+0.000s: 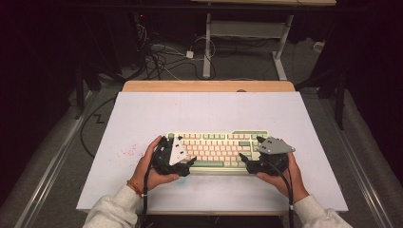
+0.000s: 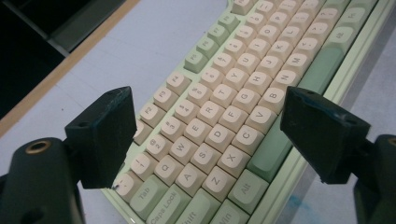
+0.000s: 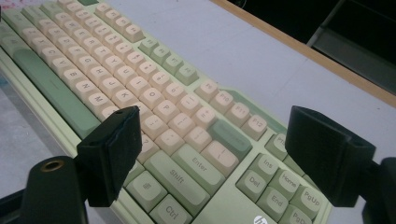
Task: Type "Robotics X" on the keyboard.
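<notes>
In the high view, a green and cream keyboard (image 1: 216,151) lies near the front edge of a pale grey table (image 1: 209,111), long side across it. The left gripper (image 1: 189,163) sits over the keyboard's left end and the right gripper (image 1: 243,158) over its right end, each held in a hand (image 1: 151,166) with a light sleeve behind; the right hand (image 1: 287,175) grips from the near side. A grey three-cornered plate tops each gripper. Faint red specks mark the table to the left of the keyboard.

In the left gripper view, the left gripper (image 2: 205,135) has its two black jaws spread wide, one above the keyboard's (image 2: 233,107) far-left keys near Tab, the other above the front rim beside the green space bar (image 2: 299,93). Nothing is pinched between them; the letter keys lie open in the gap.

In the right gripper view, the right gripper (image 3: 212,156) likewise stands wide apart over the keyboard (image 3: 140,93), one jaw above the keys left of Shift, the other beyond the Home and PgUp cluster. Enter (image 3: 198,165) lies between them, untouched.
</notes>
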Motion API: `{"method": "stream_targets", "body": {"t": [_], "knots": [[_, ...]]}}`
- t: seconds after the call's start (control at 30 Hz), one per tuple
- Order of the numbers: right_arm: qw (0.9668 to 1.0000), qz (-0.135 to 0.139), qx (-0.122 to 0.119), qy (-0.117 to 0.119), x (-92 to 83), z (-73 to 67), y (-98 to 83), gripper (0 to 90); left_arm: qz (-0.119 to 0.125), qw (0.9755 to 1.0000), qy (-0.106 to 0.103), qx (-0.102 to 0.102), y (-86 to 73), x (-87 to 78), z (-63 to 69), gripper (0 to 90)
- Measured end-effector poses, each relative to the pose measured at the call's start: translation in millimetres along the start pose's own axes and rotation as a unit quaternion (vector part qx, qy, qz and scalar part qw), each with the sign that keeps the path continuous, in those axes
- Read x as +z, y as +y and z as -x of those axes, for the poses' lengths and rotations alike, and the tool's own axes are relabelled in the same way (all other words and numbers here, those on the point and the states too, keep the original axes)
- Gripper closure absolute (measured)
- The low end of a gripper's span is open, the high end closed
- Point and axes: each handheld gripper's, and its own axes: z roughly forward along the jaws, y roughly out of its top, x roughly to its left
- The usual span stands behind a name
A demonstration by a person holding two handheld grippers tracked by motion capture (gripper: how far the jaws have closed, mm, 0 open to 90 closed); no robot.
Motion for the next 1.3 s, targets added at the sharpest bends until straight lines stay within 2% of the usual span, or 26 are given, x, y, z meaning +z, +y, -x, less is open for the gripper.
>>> {"method": "stream_targets", "body": {"t": [0.2, 0.3, 0.43, 0.63, 0.9, 1.3], "knots": [[0.9998, 0.010, -0.007, -0.014, -7.2, -0.7, 0.2, 19.4, 0.015, 0.9999, 0.008, -0.001, -2.5, -8.3, 0.5, 17.0], [0.9997, 0.015, -0.009, -0.017, -11.3, -0.8, -0.1, 19.4, 0.021, 0.9997, 0.009, -0.008, -4.2, -11.7, -0.6, 17.0], [0.9994, 0.014, -0.020, -0.026, -16.8, -1.0, -0.6, 19.4, 0.023, 0.9996, 0.014, -0.011, -6.5, -15.9, -2.0, 16.9], [0.9991, 0.012, -0.024, -0.033, -24.3, 0.6, -3.8, 19.4, 0.024, 0.9994, 0.021, -0.011, -12.9, -21.3, -3.9, 16.9], [0.9985, 0.013, -0.024, -0.047, -35.8, 4.9, -8.1, 19.4, 0.029, 0.9989, 0.035, -0.011, -21.7, -30.1, -6.1, 16.9], [0.9976, 0.018, -0.023, -0.063, -50.5, 11.5, -20.1, 19.4, 0.035, 0.9983, 0.045, -0.015, -35.4, -41.0, -9.7, 16.9]]}}
